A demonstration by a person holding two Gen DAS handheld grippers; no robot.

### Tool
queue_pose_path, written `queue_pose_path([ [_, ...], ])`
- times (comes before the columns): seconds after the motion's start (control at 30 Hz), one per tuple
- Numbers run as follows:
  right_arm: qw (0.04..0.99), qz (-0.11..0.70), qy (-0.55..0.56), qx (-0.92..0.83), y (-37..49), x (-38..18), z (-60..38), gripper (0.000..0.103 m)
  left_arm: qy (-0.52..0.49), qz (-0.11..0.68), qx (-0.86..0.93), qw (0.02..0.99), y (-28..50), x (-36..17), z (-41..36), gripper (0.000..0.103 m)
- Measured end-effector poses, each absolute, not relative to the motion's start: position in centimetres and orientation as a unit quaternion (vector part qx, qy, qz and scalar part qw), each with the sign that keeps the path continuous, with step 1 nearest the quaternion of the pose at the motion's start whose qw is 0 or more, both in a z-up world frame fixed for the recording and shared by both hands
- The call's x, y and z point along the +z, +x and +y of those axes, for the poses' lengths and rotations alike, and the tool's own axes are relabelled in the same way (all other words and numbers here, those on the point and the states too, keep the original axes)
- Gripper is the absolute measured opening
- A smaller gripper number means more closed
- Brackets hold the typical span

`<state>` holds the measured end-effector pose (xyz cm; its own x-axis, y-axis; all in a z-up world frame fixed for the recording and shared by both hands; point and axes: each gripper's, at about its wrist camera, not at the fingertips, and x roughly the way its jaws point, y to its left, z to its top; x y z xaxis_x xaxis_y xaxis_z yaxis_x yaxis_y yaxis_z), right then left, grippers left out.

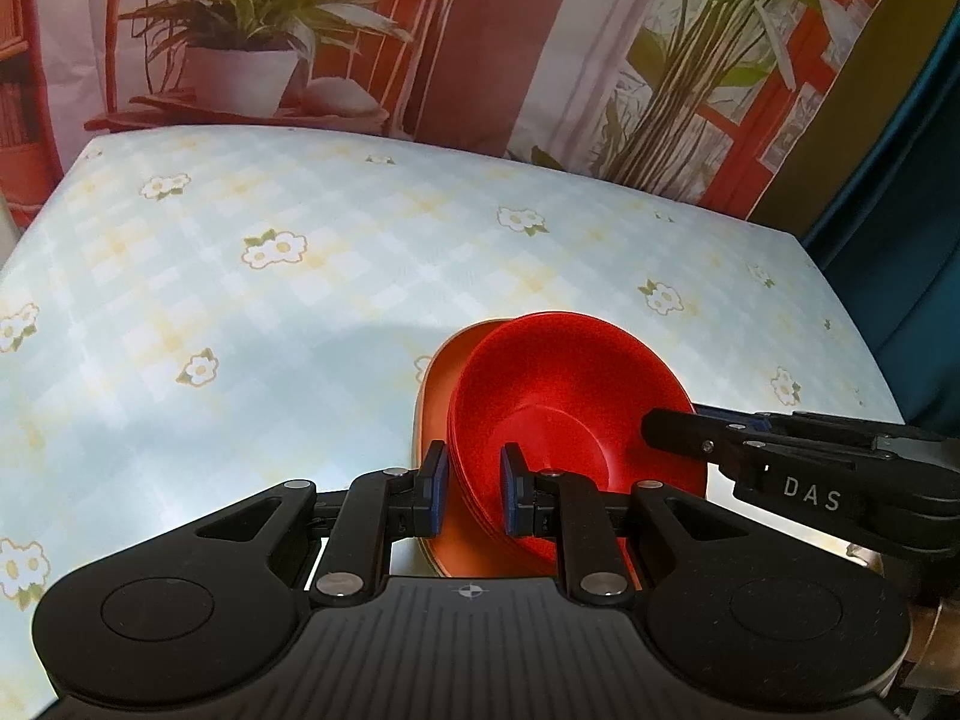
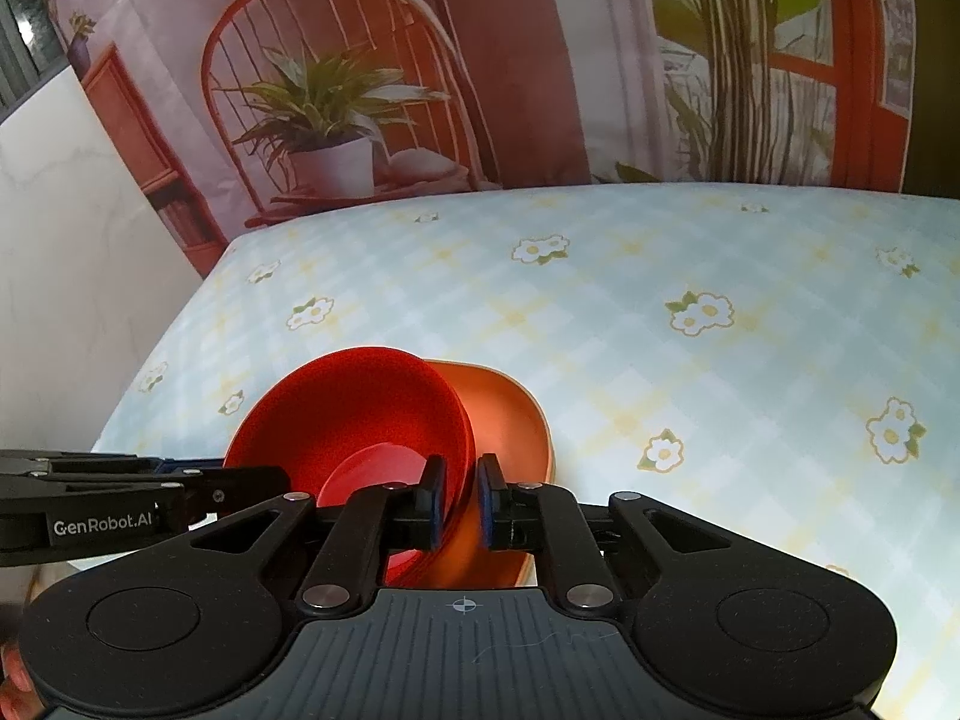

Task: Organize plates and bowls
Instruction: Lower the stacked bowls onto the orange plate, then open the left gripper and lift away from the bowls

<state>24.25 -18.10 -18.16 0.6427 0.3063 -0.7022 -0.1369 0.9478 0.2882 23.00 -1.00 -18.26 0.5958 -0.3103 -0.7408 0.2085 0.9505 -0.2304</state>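
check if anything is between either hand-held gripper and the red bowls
Nothing visible is. The left hand-held gripper has its pads on either side of the near rim of the red bowls, and the right hand-held gripper straddles the rim on the opposite side. The bowls sit in an orange plate on the table.

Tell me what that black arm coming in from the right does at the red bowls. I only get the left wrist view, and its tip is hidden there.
Observer: That is the right gripper. Its own view shows its two fingers astride the rim of the red bowls, one inside and one outside, over the orange dish.
Operator: Does my gripper carry any writing, like the DAS on that one?
Observer: Yes. In the right wrist view, the side of the left gripper bears white lettering that reads GenRobot.AI.
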Motion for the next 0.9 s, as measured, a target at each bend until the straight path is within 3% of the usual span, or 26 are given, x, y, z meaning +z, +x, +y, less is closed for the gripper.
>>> queue_pose_path([
  [0.17, 0.905, 0.397, 0.098, 0.120, 24.0, -17.7, -18.2, 0.020, -0.052, 0.419, -0.139, 0.896, 22.8, -17.8, -0.9, 0.020],
  [0.23, 0.906, 0.393, 0.097, 0.119, 23.9, -17.4, -18.3, 0.020, -0.048, 0.417, -0.135, 0.897, 22.7, -17.6, -0.9, 0.027],
  [0.3, 0.909, 0.390, 0.095, 0.117, 23.7, -17.1, -18.3, 0.020, -0.047, 0.411, -0.132, 0.901, 22.5, -17.2, -0.7, 0.044],
  [0.63, 0.921, 0.364, 0.082, 0.109, 22.7, -15.2, -18.9, 0.025, -0.018, 0.369, -0.117, 0.922, 20.9, -14.5, -1.0, 0.050],
  [0.9, 0.936, 0.329, 0.066, 0.102, 21.2, -12.6, -19.3, 0.038, 0.012, 0.308, -0.102, 0.946, 18.5, -11.0, -1.5, 0.075],
])
